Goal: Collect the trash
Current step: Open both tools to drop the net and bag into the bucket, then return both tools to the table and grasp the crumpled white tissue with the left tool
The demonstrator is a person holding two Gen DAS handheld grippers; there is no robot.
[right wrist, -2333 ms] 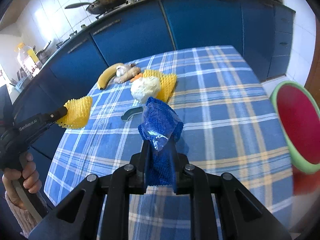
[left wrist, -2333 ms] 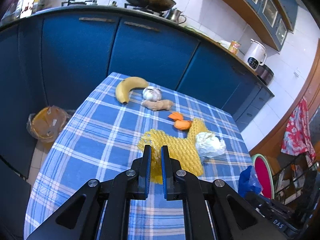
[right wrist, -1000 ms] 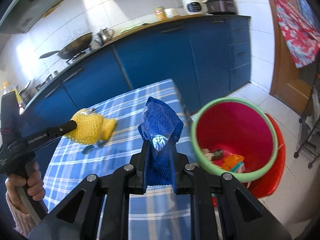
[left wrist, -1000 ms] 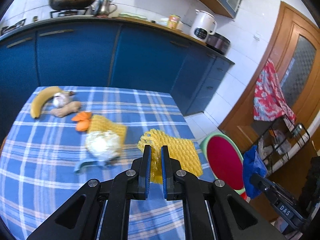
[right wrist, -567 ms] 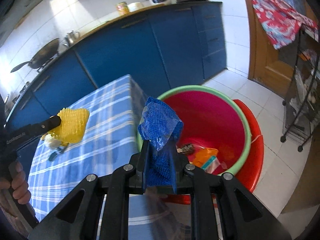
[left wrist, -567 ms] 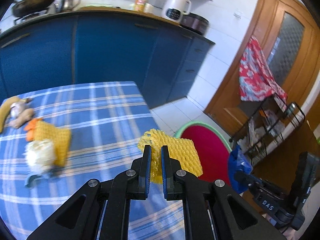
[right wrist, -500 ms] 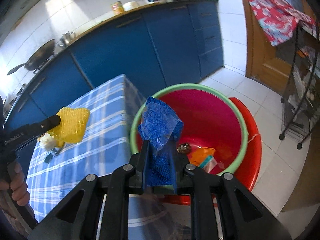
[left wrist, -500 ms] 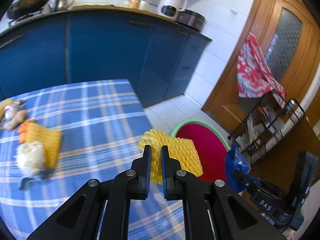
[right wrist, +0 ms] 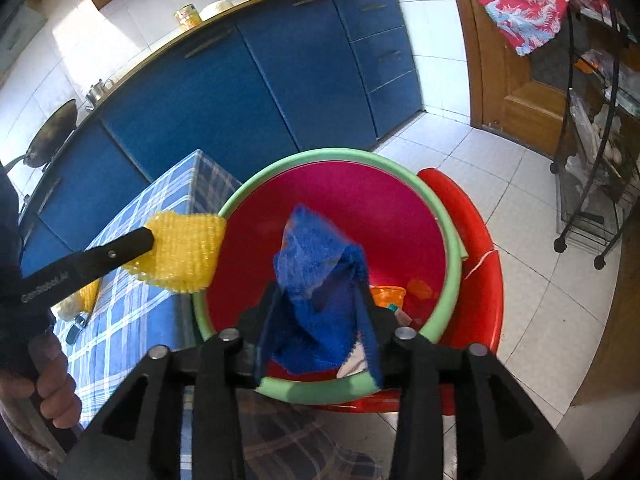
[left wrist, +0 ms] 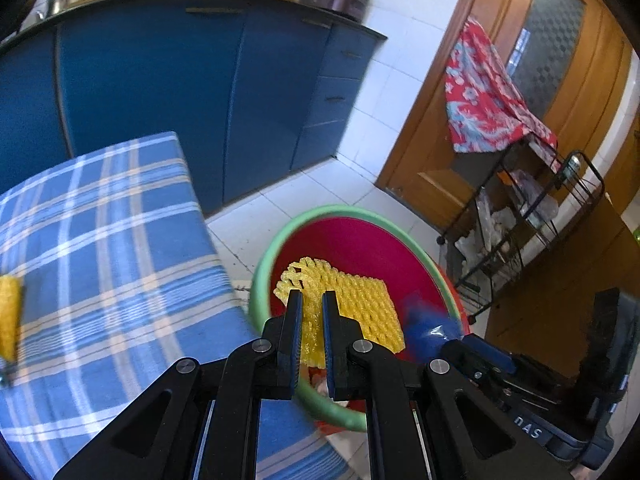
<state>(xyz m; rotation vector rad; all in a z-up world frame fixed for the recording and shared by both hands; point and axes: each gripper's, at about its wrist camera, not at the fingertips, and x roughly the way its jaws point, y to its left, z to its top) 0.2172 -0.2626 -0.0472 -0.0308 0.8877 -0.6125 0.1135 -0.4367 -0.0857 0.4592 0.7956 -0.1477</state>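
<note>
Blue cloth (right wrist: 318, 304) loose between just-opened right gripper (right wrist: 318, 320), now over red bin (right wrist: 340, 200).

I see the bin (right wrist: 448, 240) on the floor just beside the bench's (left wrist: 120, 240) end, with a second tub (right wrist: 484, 280) behind it, touching. Scraps (right wrist: 386, 294) lie in the bin's bottom. The foam net (left wrist: 360, 300) I hold hangs over the bin's near-bench rim, the cloth (right wrist: 320, 280) over its middle. Cabinets (right wrist: 260, 80) stand behind the bench, a wire rack (left wrist: 532, 216) to the right of the bin.
</note>
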